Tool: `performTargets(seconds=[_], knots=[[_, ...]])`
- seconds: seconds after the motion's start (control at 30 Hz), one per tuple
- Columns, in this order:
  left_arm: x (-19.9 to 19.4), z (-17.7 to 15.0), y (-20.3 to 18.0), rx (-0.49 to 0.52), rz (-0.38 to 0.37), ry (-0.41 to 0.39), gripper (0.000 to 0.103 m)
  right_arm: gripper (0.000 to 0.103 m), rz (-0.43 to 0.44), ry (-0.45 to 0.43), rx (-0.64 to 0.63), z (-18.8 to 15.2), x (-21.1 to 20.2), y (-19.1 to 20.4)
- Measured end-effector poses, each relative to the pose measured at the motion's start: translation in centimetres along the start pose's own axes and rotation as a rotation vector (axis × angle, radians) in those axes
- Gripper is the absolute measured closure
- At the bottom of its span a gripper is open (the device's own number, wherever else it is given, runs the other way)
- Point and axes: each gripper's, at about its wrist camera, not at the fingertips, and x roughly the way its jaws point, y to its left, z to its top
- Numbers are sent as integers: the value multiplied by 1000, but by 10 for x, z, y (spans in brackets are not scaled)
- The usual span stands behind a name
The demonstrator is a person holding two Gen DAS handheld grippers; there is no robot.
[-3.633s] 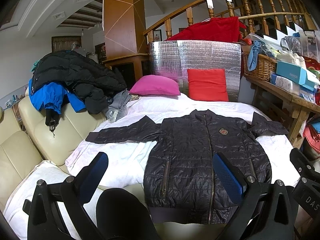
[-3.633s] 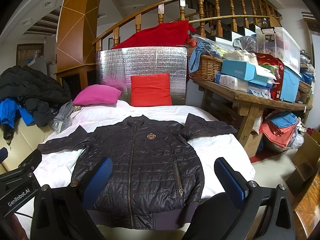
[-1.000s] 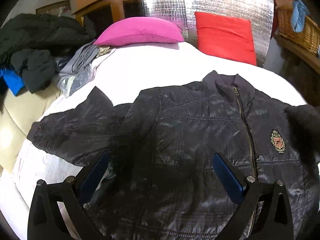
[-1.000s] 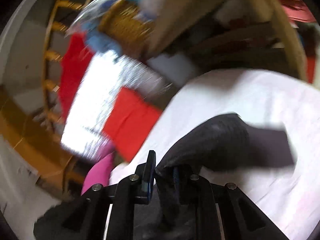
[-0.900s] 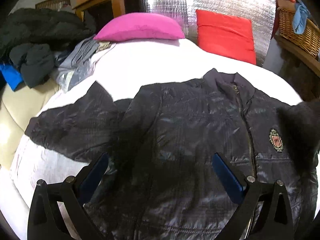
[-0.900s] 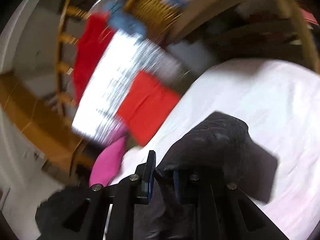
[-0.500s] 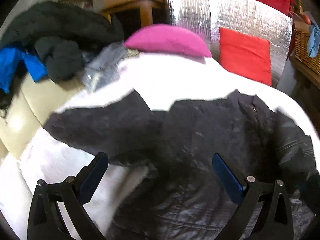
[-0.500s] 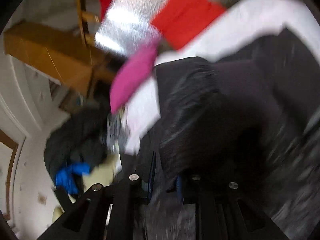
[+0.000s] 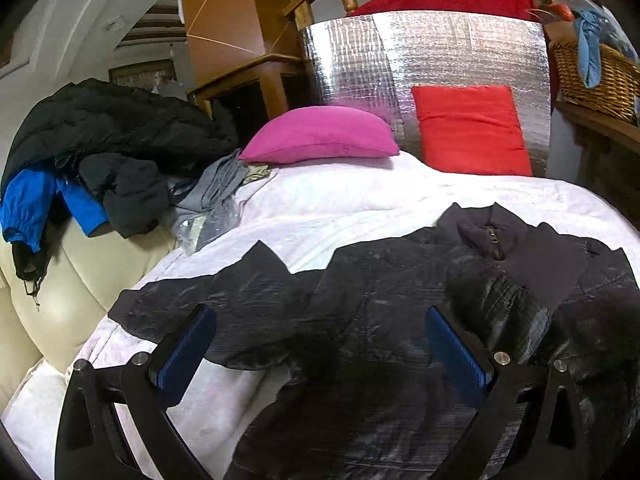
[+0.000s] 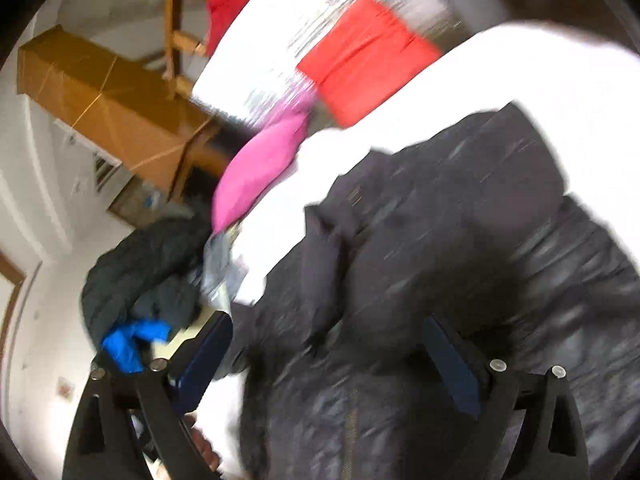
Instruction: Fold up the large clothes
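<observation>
The left gripper (image 9: 320, 354) has its blue-padded fingers (image 9: 182, 350) spread wide with nothing between the pads, hovering low over the near part of a black quilted jacket (image 9: 360, 320). The right gripper (image 10: 326, 358) is opening its fingers (image 10: 450, 362); they stand far apart, and the jacket (image 10: 420, 280) lies below and beyond them without either pad pressing on it. That view is tilted and smeared by motion blur, so fine detail is lost. A fingertip of the person's hand (image 10: 202, 446) shows beneath the left finger of the right gripper.

The jacket lies front-up on a bed with a white cover (image 9: 340, 204). Its one sleeve (image 9: 208, 296) stretches out flat across the white cover toward a cream leather sofa (image 9: 60, 280). The other sleeve (image 9: 516, 300) is folded inward and lies across the chest, just below the collar and zip top (image 9: 492, 236).

Farther on, a heap of clothes rests on the sofa's back: a black puffer coat (image 9: 112, 124), a blue garment (image 9: 28, 200) and grey pieces (image 9: 216, 188) spilling onto the bed edge. At the head of the bed a pink pillow (image 9: 320, 136) lies flat beside a red cushion (image 9: 468, 128), which leans upright against a silver foil panel (image 9: 440, 48). A wicker basket (image 9: 592, 76) sits on a wooden surface to the right, and a wooden pillar (image 9: 232, 12) rises behind.
</observation>
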Motion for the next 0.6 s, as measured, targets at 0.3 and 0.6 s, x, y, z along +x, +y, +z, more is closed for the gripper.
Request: performTargets(seconds=[0.3,0.6], knots=[[10,-2,-20,14,-52,35,0,7,-475,-156,-23,50,1,-54],[11,-3,-38,42,-71,37,0,47,-541,3,-29,46,52,-85]])
